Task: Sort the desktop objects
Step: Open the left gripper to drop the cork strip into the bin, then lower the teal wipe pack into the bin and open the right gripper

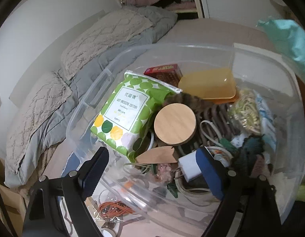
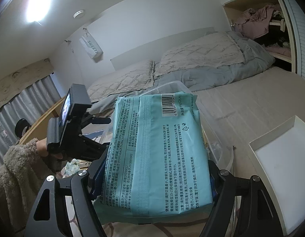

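Observation:
A clear plastic bin (image 1: 89, 98) holds several items: a green dotted cotton-pad pack (image 1: 122, 114), a round wooden lid (image 1: 175, 123), an amber plastic case (image 1: 209, 85) and a red box (image 1: 164, 71). My left gripper (image 1: 154, 154) hangs open over the bin's near edge. A white charger plug (image 1: 189, 167) lies against its right blue pad; the other finger (image 1: 97, 164) stands well apart, by the bin's wall. My right gripper (image 2: 156, 169) is shut on a teal wet-wipe pack (image 2: 158, 148), held above the bin's rim (image 2: 172, 84). The same pack (image 1: 286, 39) shows at the left view's upper right.
Behind the bin is a bed with pillows (image 2: 201, 55) and a grey quilt (image 1: 53, 118). A white open tray (image 2: 280, 158) stands at the right. A bag of orange rubber bands (image 1: 114, 209) lies below the bin. A fuzzy sleeve (image 2: 16, 167) holds the left gripper's handle (image 2: 73, 122).

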Demonstrator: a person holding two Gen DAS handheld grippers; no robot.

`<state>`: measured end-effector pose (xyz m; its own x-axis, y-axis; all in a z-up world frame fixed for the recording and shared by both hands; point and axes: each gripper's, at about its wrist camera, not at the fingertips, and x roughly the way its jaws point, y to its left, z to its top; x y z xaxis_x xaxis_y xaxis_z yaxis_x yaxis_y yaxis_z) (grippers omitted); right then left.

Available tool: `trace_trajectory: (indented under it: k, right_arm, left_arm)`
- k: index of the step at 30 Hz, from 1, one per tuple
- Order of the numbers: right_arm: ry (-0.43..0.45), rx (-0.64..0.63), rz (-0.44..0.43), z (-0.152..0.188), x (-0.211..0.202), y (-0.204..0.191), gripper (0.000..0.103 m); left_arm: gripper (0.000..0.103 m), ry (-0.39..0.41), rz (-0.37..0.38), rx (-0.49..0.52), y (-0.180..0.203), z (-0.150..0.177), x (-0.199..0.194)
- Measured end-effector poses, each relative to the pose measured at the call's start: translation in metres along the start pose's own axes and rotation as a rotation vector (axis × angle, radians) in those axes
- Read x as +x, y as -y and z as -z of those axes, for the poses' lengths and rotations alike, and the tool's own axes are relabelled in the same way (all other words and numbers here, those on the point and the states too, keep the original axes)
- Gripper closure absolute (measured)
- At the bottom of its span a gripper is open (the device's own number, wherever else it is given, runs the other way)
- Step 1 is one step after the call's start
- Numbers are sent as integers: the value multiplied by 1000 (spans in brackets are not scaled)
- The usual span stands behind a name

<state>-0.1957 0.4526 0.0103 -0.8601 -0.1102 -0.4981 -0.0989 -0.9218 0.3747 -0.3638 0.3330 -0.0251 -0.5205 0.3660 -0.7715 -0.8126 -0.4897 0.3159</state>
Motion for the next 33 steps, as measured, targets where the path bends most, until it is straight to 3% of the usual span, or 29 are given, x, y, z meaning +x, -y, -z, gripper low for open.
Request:
trace_trajectory:
  k: [8, 16, 19, 26, 33]
  right_arm:
    - [-1, -25, 38, -7, -2, -12, 25]
    - [-37, -73, 82, -21, 20, -30, 25]
    - [-55, -91, 89, -28, 36, -38, 25]
    - [-143, -193, 140, -45, 91, -69, 25]
    - [-280, -277, 220, -59, 166, -92, 25]
  left_arm:
    - [13, 173, 13, -150, -1, 41, -54]
    - [13, 273, -12, -326, 3, 108, -106]
    - [13, 313, -12, -396, 5, 139, -122]
    - [12, 361, -102, -523, 9, 211, -136]
    - [12, 409, -135, -611, 3, 255, -130]
